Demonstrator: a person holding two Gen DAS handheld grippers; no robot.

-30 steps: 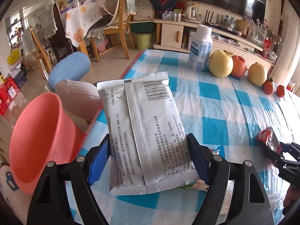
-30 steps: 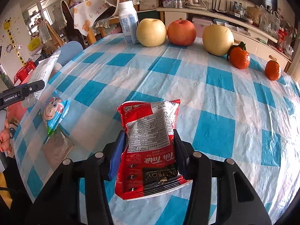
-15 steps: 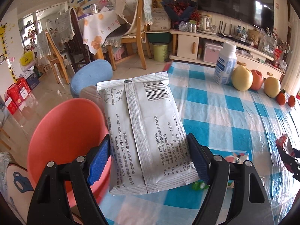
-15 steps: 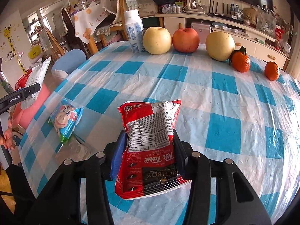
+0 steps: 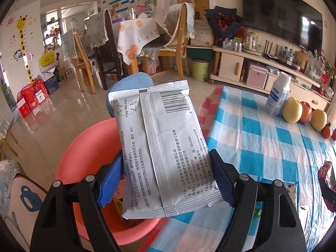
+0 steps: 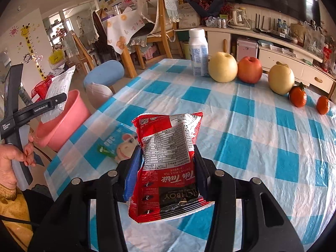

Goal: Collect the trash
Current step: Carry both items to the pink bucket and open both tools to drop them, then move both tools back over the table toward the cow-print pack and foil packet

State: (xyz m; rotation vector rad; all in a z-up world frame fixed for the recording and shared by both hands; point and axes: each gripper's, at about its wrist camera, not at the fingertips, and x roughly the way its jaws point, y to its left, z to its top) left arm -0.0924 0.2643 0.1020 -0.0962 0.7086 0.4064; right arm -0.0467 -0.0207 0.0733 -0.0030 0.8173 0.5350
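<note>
- My left gripper clamped the flat silver foil packet, held above the round pink plastic bin at seven o'clock.
- My right gripper pinched the red milk-tea sachet over the blue-checked tablecloth.

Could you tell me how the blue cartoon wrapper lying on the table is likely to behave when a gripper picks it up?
The blue cartoon wrapper lies flat and crinkled on the tablecloth, so it probably feels very light and floppy. Its glossy film may slip between the pads. Lying so flat, its edge could be hard to catch.
</note>
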